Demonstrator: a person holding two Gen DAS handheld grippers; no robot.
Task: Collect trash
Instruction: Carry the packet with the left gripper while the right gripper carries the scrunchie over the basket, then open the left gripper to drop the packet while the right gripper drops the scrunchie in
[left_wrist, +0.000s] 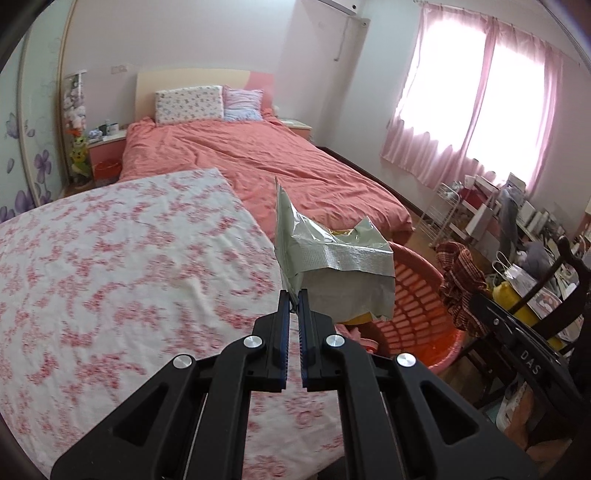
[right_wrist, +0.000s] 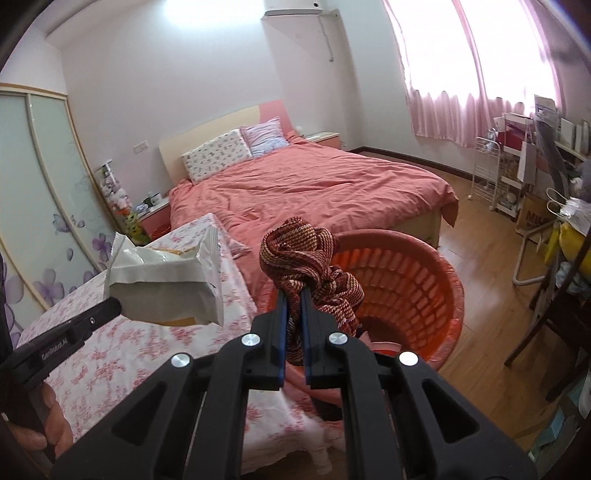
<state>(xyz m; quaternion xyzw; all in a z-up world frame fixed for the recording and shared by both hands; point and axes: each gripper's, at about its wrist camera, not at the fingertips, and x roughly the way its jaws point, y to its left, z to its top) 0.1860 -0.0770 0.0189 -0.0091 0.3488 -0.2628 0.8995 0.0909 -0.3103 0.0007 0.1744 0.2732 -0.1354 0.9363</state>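
**Both tongs closed on their loads beside the basket**

The left gripper (left_wrist: 294, 300) is closed tight on the edge of an opened silver foil snack bag (left_wrist: 332, 258), held above the floral tablecloth (left_wrist: 110, 258). The right gripper (right_wrist: 294, 295) pinches a knotted red-and-cream striped cloth (right_wrist: 306, 251) just before the round orange plastic basket (right_wrist: 417, 280). "DAS" and "GenRobot.AI" are readable on the gripper bodies. Behind stands a bed with a coral cover (right_wrist: 314, 184).

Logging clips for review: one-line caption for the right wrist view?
Right gripper clamps a striped cloth near an orange basket; the left gripper holds a silver wrapper.
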